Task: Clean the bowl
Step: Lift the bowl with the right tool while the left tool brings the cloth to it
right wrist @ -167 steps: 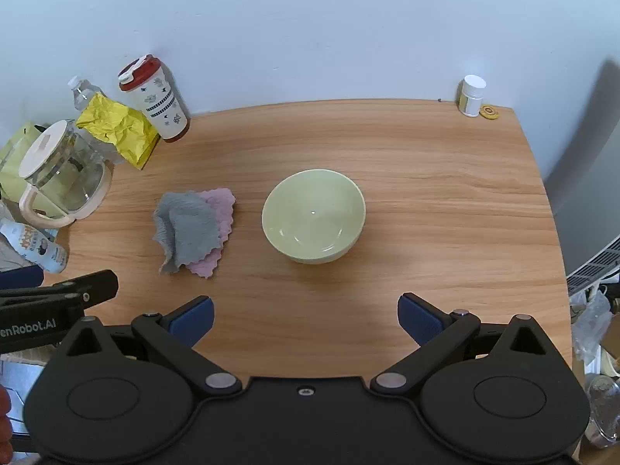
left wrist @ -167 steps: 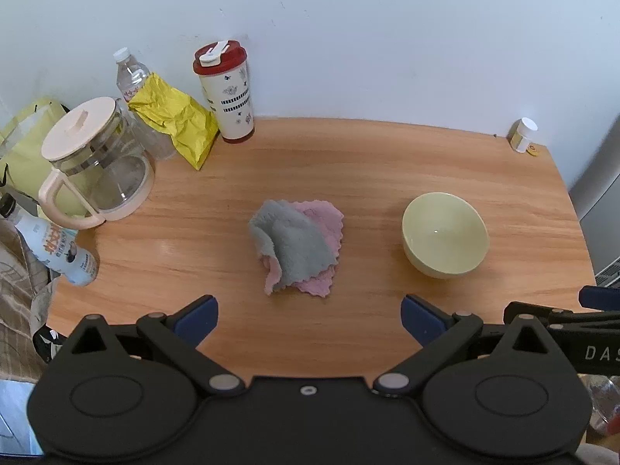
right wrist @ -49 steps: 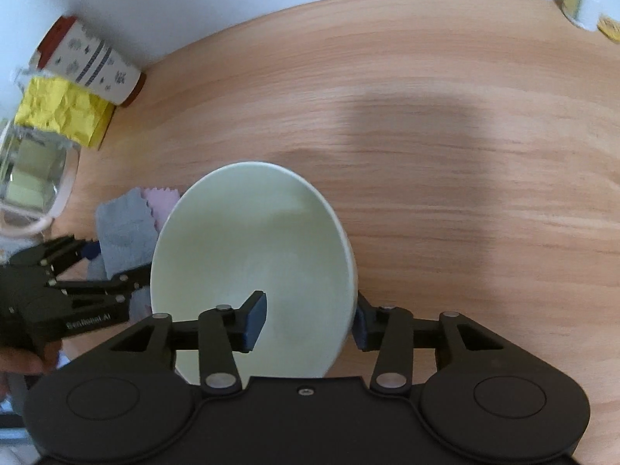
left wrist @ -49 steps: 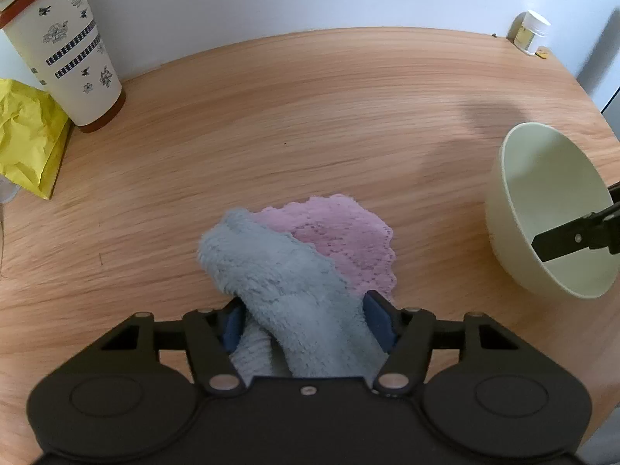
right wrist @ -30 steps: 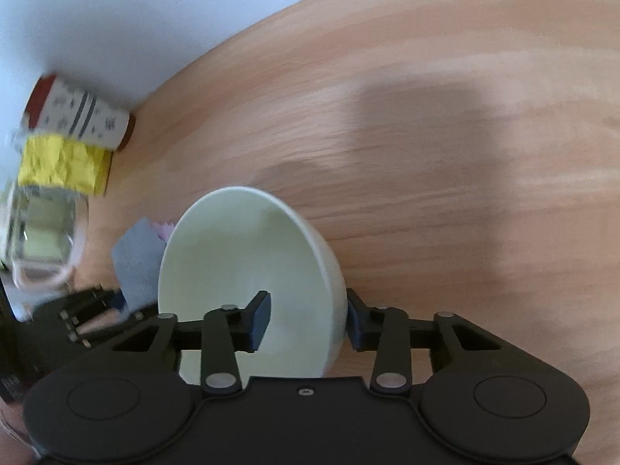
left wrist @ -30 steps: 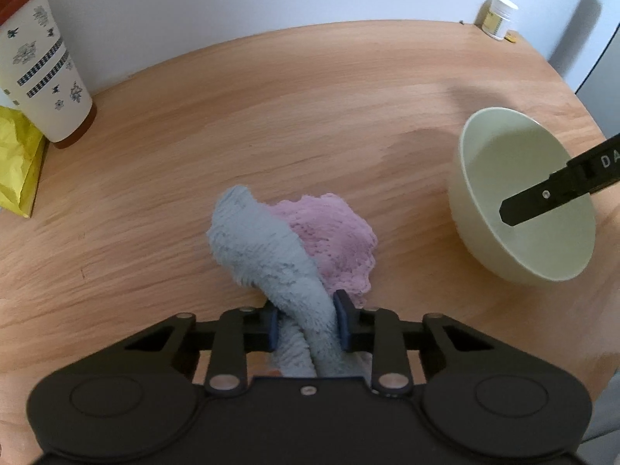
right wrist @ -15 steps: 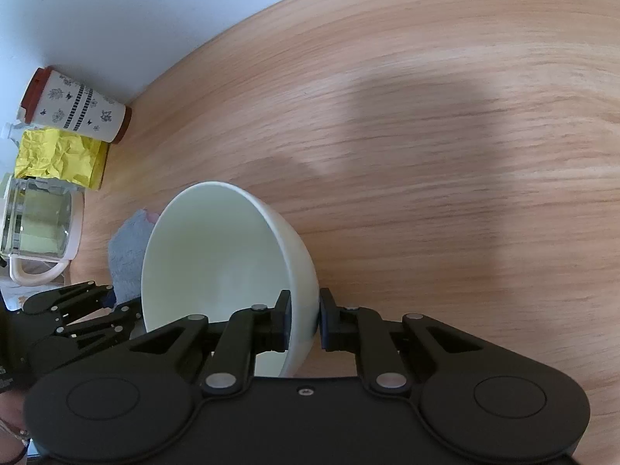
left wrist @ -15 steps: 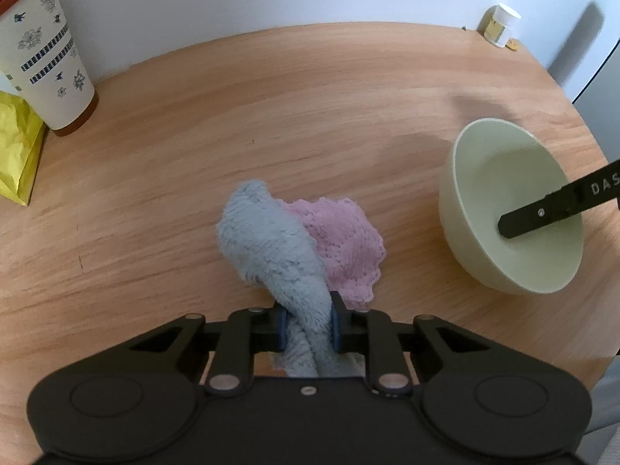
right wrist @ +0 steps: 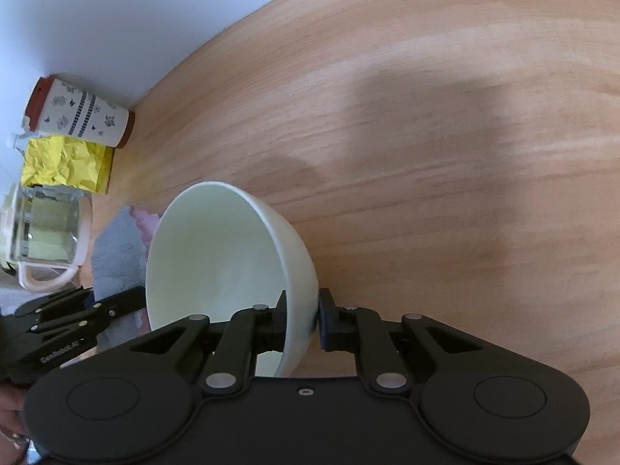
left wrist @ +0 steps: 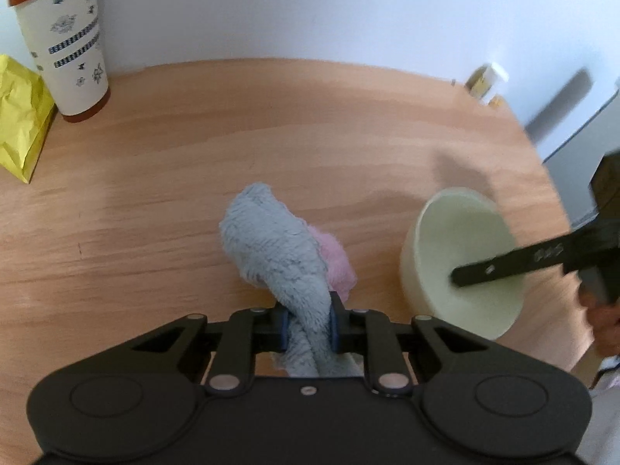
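A pale yellow-green bowl (right wrist: 224, 255) is tilted on its side, its mouth facing left, with my right gripper (right wrist: 302, 319) shut on its rim. In the left wrist view the same bowl (left wrist: 438, 271) hangs at the right above the wooden table (left wrist: 271, 124), one black finger of the right gripper reaching into it. My left gripper (left wrist: 308, 327) is shut on a grey fluffy cloth (left wrist: 279, 248), which rises off the table with its pink underside (left wrist: 335, 263) bunched beside it. In the right wrist view the grey cloth (right wrist: 116, 255) shows just left of the bowl.
A patterned tumbler with a red lid (left wrist: 64, 44) and a yellow crumpled bag (left wrist: 19, 124) stand at the back left by the wall. A glass jug (right wrist: 46, 240) sits further left. A small white jar (left wrist: 486, 79) is at the back right corner. A person's hand (left wrist: 606, 321) shows at the right edge.
The left gripper has lifted the cloth off the table, bunching the pink side. The right gripper has raised and tipped the bowl further toward the cloth.
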Action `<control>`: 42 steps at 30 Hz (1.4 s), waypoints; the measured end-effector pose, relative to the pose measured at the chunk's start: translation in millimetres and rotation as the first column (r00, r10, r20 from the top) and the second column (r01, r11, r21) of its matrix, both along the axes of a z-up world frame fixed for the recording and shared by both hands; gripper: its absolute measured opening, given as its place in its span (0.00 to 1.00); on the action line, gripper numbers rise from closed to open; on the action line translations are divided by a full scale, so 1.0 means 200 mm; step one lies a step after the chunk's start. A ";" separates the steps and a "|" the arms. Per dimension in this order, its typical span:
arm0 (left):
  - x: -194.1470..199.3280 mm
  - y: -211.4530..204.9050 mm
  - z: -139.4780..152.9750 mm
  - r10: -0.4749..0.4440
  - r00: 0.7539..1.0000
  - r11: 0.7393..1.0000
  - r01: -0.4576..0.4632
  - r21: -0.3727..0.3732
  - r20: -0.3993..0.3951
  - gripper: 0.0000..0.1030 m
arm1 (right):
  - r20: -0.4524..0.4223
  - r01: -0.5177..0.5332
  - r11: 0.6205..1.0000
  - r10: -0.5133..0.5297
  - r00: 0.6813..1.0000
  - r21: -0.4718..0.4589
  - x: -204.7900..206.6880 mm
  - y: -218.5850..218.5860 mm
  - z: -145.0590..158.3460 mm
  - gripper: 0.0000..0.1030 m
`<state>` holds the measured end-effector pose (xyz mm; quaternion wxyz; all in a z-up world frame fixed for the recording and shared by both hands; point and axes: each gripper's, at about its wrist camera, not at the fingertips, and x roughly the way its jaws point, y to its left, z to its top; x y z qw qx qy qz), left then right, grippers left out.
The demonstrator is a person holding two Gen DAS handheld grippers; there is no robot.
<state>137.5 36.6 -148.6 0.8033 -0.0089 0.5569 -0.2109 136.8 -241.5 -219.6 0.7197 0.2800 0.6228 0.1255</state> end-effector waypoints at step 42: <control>0.02 -0.59 -0.12 -0.300 0.952 0.954 0.301 -0.002 -0.063 0.17 | 0.027 -0.096 0.994 0.097 0.995 -0.043 -0.05 0.04 0.07 0.15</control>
